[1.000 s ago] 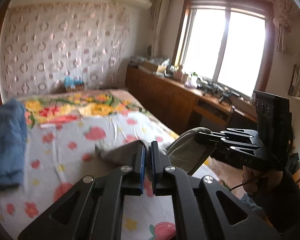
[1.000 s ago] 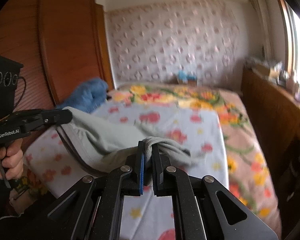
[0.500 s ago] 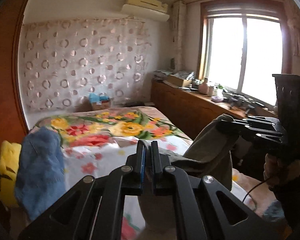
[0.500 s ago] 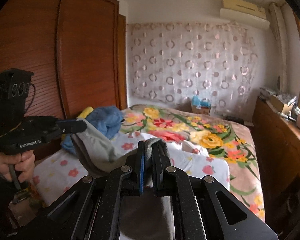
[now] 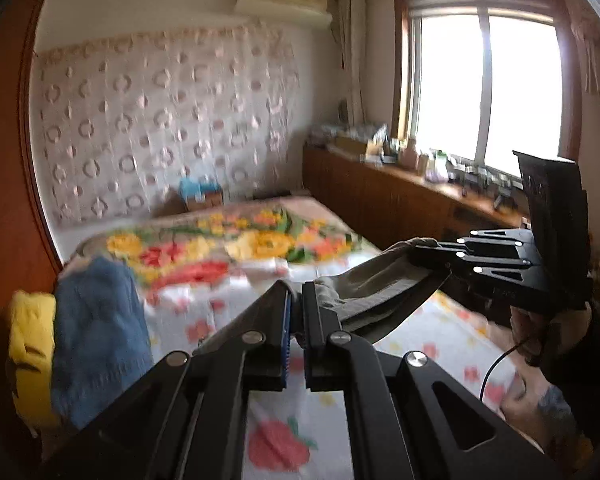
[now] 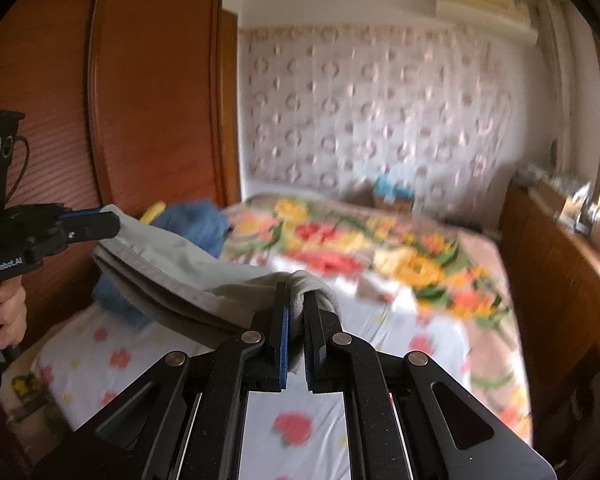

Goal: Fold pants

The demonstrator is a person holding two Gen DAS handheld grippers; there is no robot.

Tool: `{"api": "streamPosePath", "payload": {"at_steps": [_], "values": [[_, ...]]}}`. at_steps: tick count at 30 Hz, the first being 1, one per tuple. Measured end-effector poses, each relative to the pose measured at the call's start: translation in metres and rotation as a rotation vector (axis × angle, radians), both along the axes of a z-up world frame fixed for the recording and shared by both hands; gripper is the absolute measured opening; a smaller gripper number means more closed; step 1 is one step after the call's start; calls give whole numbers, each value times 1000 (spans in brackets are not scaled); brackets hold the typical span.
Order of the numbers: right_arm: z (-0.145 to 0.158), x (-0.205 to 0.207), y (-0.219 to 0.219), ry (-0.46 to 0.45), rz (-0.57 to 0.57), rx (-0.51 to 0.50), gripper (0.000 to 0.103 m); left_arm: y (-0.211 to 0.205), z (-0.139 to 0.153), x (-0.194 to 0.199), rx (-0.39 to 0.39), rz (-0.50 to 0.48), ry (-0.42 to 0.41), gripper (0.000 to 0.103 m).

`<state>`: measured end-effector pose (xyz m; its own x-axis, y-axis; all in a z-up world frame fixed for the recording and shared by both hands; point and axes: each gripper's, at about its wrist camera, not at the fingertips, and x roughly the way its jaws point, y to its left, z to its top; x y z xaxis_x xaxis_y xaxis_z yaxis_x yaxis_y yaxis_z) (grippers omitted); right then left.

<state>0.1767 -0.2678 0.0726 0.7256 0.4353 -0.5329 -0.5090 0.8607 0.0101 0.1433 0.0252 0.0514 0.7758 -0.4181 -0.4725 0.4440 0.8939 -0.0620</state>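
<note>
The grey pants hang in the air between my two grippers, above the flowered bed. My left gripper is shut on one end of the pants. My right gripper is shut on the other end, and the cloth stretches from it to the left gripper at the left of the right wrist view. In the left wrist view the right gripper shows at the right, clamped on the fabric.
A blue towel and a yellow item lie at the bed's left side by the wooden wardrobe. A wooden sideboard with clutter runs under the window at the right.
Both grippers have lifted the pants off the bed and raised them. The cloth now hangs stretched between them instead of lying on the sheet.
</note>
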Motion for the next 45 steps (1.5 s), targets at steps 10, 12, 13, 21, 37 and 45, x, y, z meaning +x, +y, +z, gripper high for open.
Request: {"api": "streamPosePath", "payload": {"at_steps": [10,12,13,21,37,45], "values": [[-64,-56,3,154,37,5,3,-9,-53,-57,60,-10,94,1],[-68,-62,8,168,38,1,3,-9,-60,-64,63,-9,100,1],[-72,-65,8,178,41,-4,3,-7,-63,-65,56,-9,107,1],[-91,-77,12,202,35,-22,3,-5,-90,-75,48,-4,135,2],[-100,-87,12,216,24,-7,3,-5,-100,-82,53,5,154,2],[-104,-98,4,228,19,16,3,-16,-100,-91,56,-19,157,2]]}}
